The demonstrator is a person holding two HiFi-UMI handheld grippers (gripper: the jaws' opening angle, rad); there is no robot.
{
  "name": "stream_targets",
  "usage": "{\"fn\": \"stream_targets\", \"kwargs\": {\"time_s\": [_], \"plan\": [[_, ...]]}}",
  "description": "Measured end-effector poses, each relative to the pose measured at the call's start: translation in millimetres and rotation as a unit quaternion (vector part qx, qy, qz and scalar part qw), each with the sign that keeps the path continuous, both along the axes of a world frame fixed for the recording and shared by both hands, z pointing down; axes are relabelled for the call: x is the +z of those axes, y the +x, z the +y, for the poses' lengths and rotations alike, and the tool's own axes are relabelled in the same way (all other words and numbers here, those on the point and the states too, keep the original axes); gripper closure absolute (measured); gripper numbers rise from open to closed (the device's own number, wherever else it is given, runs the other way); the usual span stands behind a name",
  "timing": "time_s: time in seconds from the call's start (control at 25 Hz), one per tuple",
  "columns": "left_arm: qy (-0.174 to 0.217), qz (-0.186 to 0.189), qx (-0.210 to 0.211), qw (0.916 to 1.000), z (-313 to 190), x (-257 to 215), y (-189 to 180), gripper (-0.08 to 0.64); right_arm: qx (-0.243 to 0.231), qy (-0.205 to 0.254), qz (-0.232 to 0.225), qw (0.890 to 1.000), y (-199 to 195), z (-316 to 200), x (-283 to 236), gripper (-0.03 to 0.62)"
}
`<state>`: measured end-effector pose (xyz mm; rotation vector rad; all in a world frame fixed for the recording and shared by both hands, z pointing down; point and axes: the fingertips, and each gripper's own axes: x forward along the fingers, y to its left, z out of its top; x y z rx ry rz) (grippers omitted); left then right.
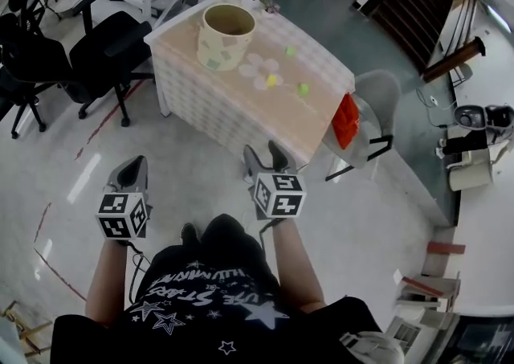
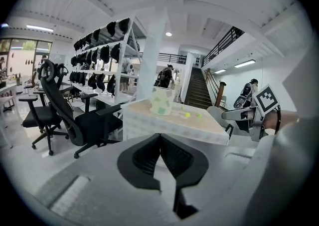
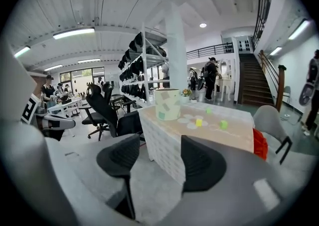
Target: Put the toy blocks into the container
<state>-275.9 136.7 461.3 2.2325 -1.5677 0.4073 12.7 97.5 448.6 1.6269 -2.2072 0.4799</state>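
The left gripper [image 2: 159, 139] has its ribbed black jaws pressed together on nothing, the right gripper [image 3: 159, 156] gapes empty, both well short of the checked-cloth table [image 1: 323, 73] bearing small yellow-green blocks [image 1: 271, 80] beside a round, patch-patterned container [image 1: 218, 51].

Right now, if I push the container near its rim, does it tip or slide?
Probably tips: the container stands upright, fairly tall for its width in the right gripper view. Its open top looks empty, so it is likely light. The cloth-covered table may grip its base, favouring tipping over sliding. A low push seems safer.
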Motion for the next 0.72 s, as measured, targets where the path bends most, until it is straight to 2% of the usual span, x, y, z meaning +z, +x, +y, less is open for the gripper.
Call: {"fn": "stream_targets", "kwargs": {"time_s": [0.24, 0.44, 0.72], "plan": [[-0.016, 0.007, 0.019, 0.9997, -23, 10, 14, 0.551, 0.007, -0.015, 0.007, 1.0, 4, -23, 12, 0.33], [-0.023, 0.005, 0.034, 0.9992, -55, 18, 31, 0.551, 0.018, -0.014, 0.004, 1.0, 16, -68, 21, 0.33], [-0.016, -0.003, 0.027, 0.9995, -138, 16, 47, 0.551, 0.013, -0.022, -0.003, 1.0, 35, -152, 34, 0.33]]}}
